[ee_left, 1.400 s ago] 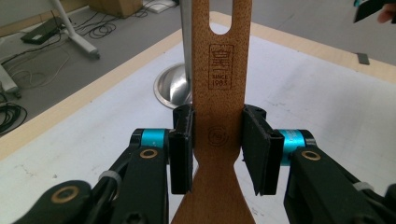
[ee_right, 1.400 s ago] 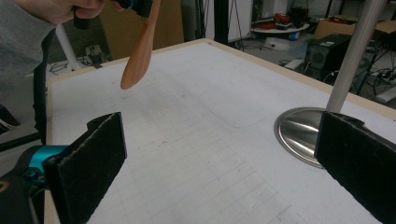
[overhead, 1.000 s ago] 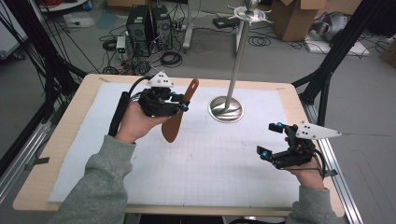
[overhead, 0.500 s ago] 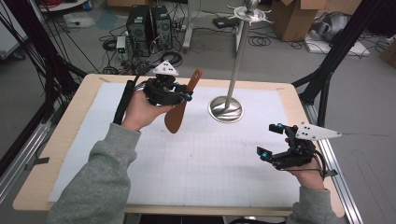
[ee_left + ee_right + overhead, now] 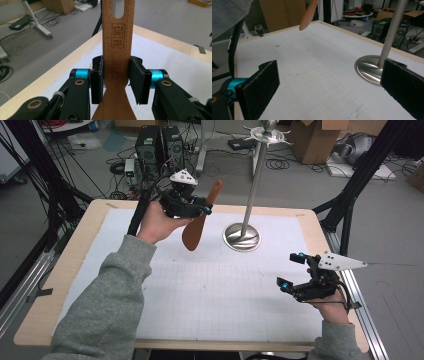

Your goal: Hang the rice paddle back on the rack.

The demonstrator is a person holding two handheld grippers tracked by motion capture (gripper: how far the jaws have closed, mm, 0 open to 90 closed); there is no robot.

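A brown wooden spatula [image 5: 193, 234] hangs in the air above the far left of the table, blade down and slotted handle up, tilted toward the stand. My left gripper [image 5: 201, 210] is shut on its neck. In the left gripper view both pads press the spatula [image 5: 117, 37] just below its stamped logo. A steel stand [image 5: 243, 238] with a round base, a tall pole and hooks at the top rises at the table's far middle, just right of the spatula. My right gripper [image 5: 292, 270] hovers near the right edge, jaws wide apart and empty; the right gripper view looks past them to the stand's base [image 5: 368, 68].
A white gridded mat [image 5: 220, 295] covers the wooden table [image 5: 70, 270]. Black frame legs stand at the left and right corners. On the floor beyond lie computer towers [image 5: 157, 147], cables and cardboard boxes [image 5: 315, 140].
My left gripper has carried the spatula upward and farther from the person, toward the stand's pole. The right gripper has stayed in place.
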